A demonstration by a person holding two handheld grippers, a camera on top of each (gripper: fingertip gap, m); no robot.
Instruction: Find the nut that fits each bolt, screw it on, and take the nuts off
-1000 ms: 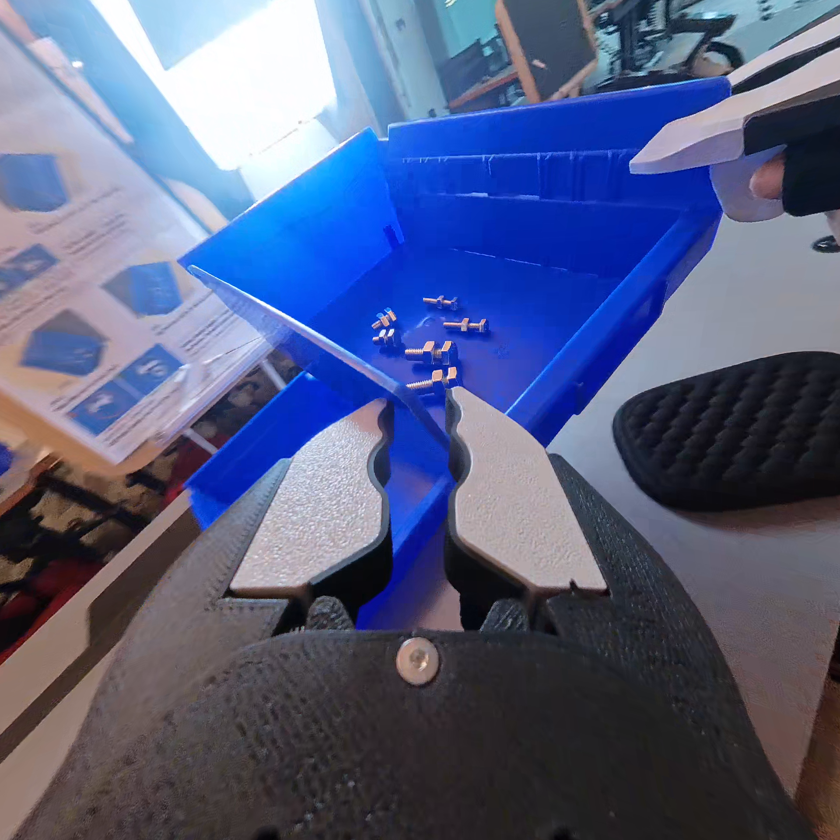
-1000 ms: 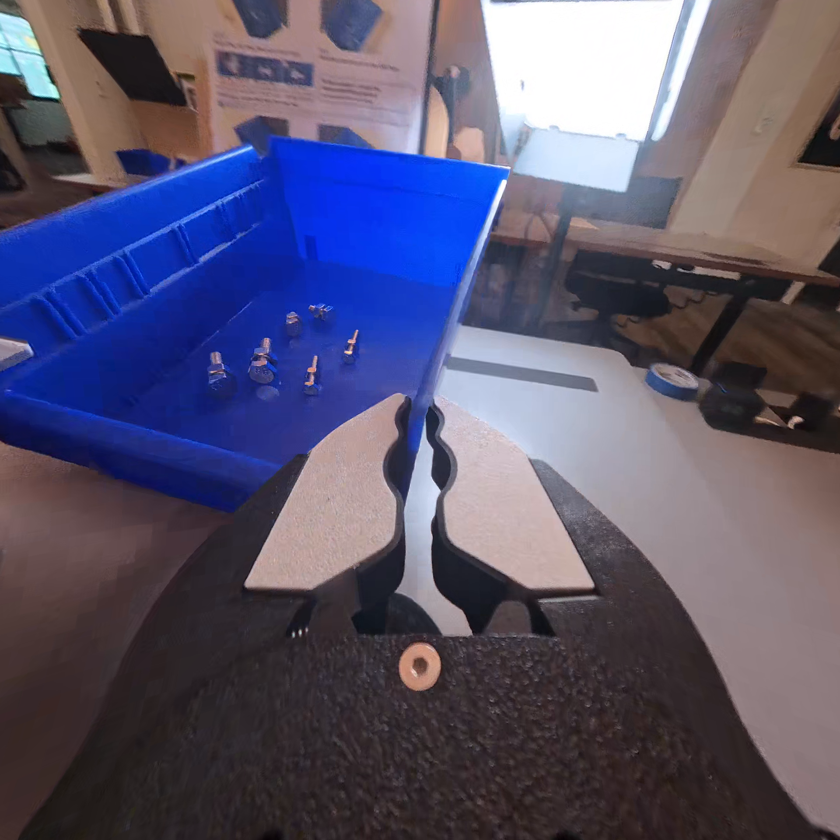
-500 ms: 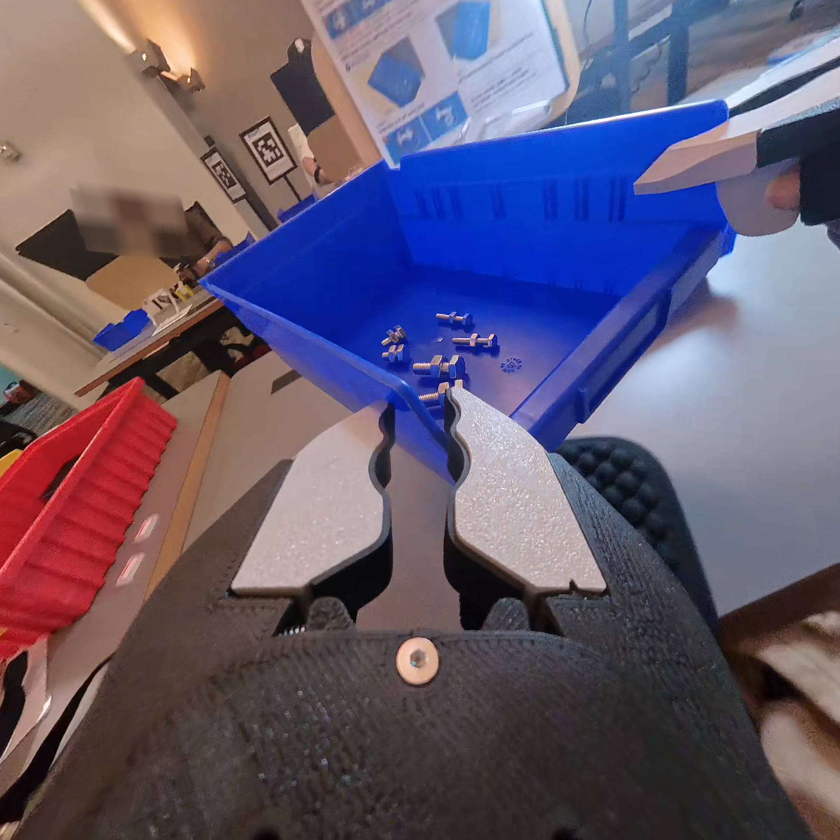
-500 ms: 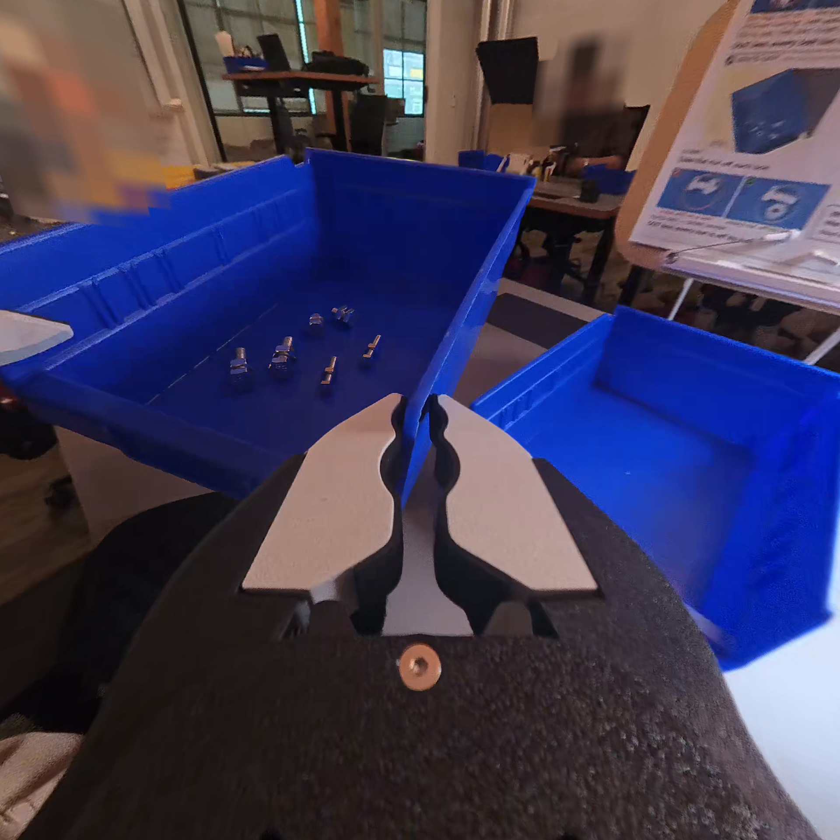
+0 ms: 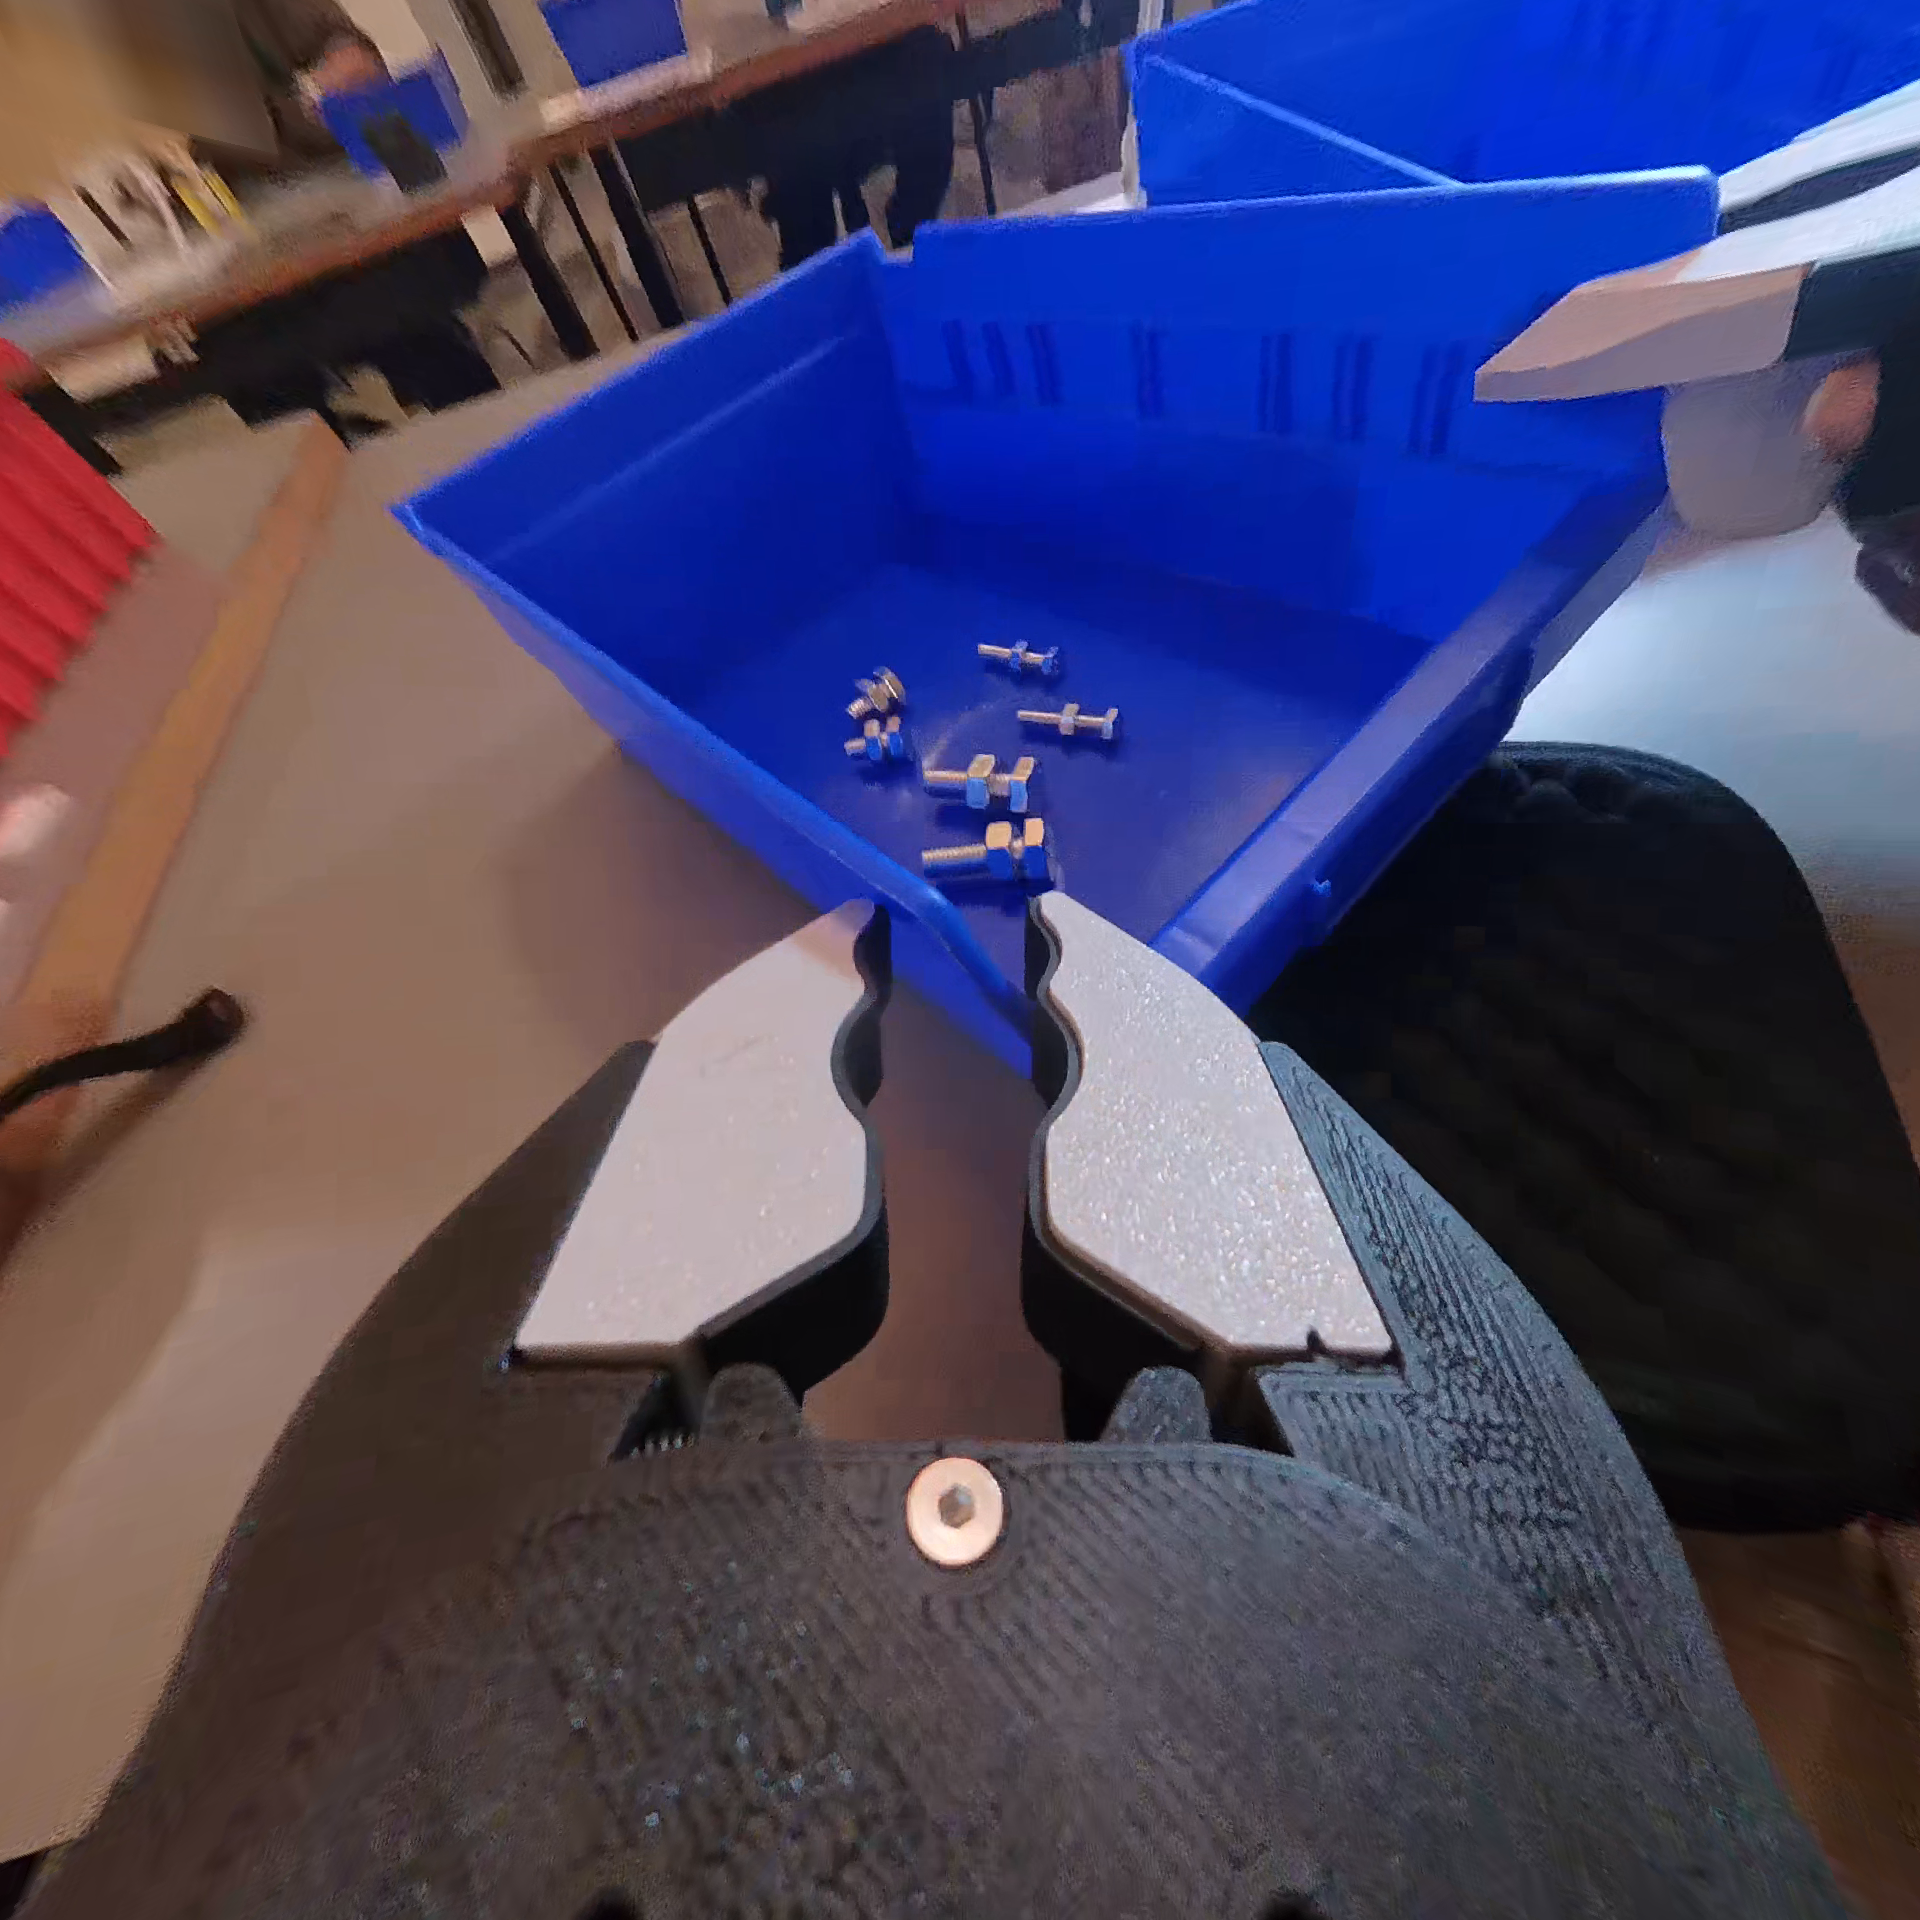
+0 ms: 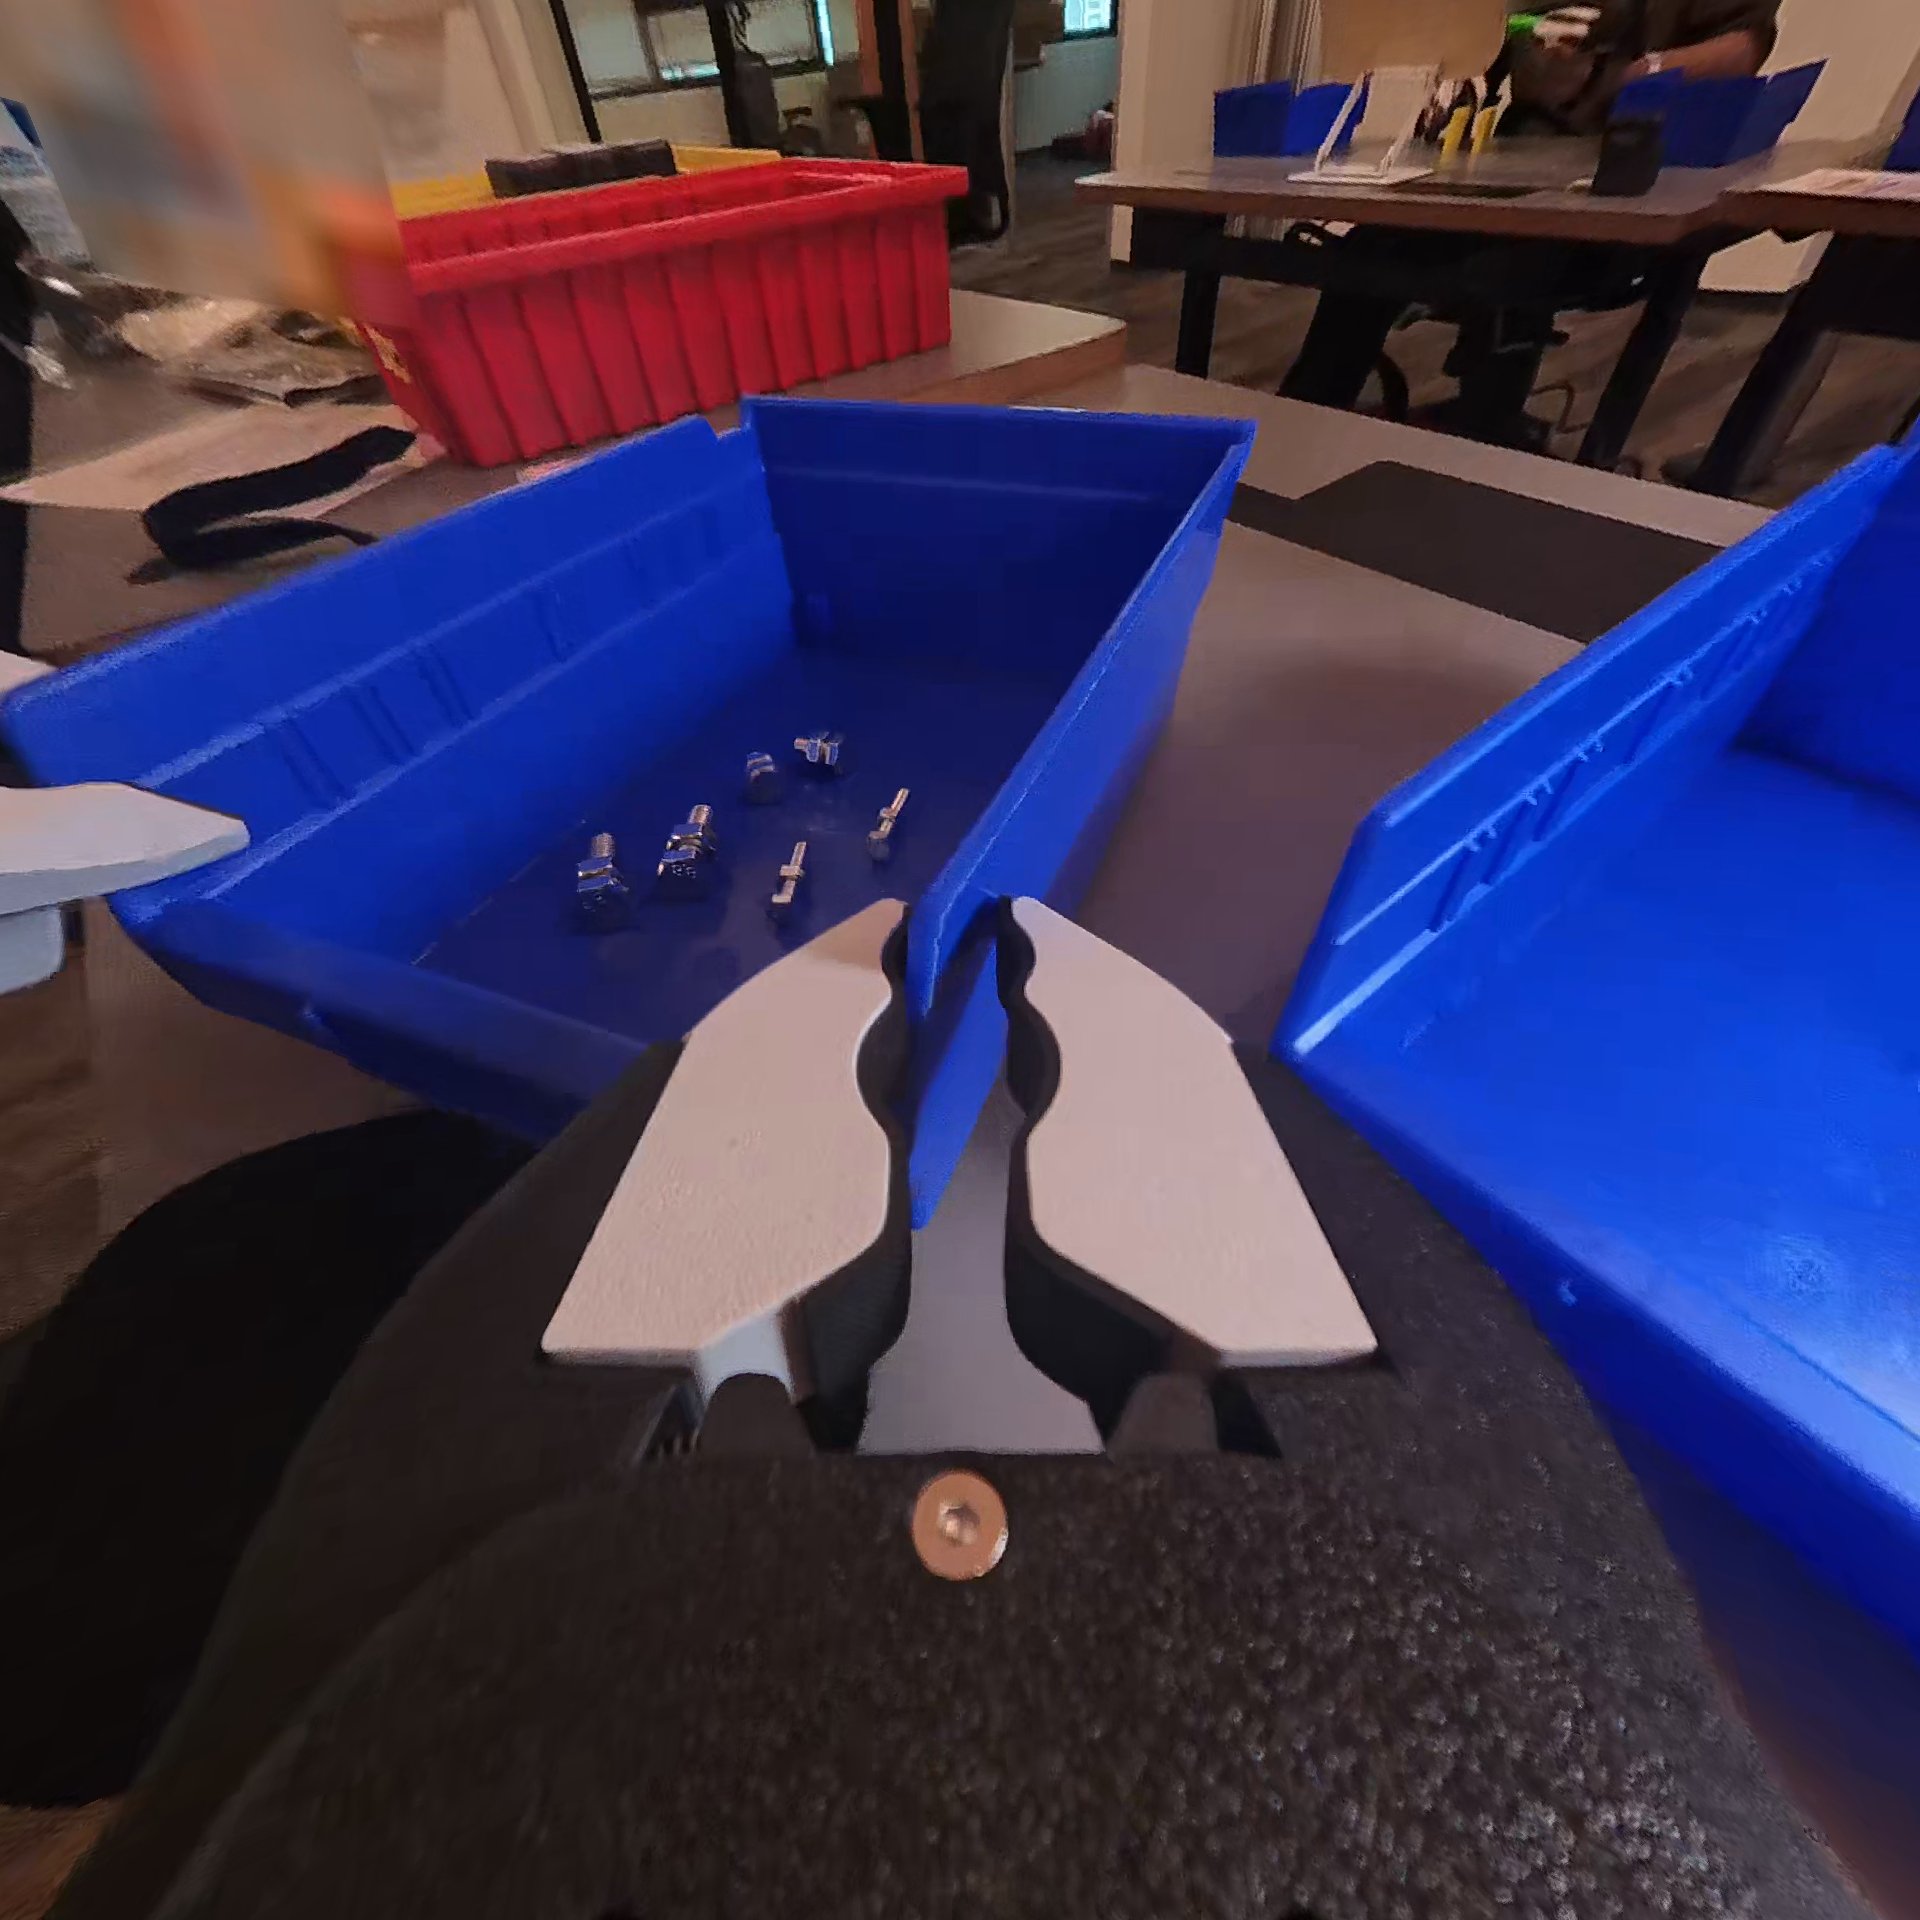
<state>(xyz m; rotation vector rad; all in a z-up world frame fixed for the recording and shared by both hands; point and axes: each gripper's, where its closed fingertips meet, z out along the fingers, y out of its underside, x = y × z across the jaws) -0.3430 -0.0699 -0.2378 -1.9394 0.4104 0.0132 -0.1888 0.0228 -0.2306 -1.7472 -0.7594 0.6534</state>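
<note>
A blue bin [image 5: 675,582] holds several small silver bolts with nuts on them [image 5: 982,781], loose on its floor. My left gripper [image 5: 951,914] is shut on the bin's near rim by a corner. My right gripper [image 6: 953,914] is shut on the bin's side wall [image 6: 1091,675] at its near end. The bolts also show in the right wrist view [image 6: 686,857]. The right gripper's fingers [image 5: 1642,332] show at the bin's far corner in the left wrist view. One left finger [image 6: 104,842] shows at the bin's left corner in the right wrist view.
A second blue bin [image 6: 1662,987] stands close on the right. A black padded mat [image 5: 1558,1091] lies under the held bin's near side. A red crate [image 6: 675,291] and a black strap [image 6: 260,509] are behind, with tables [image 6: 1455,197] farther off. My right fingertips sit around 20 cm from my left ones.
Both grippers have swung round with the blue bin still held between them. The poster has left view; the red crate and tables now lie behind. The bolts have barely shifted.
</note>
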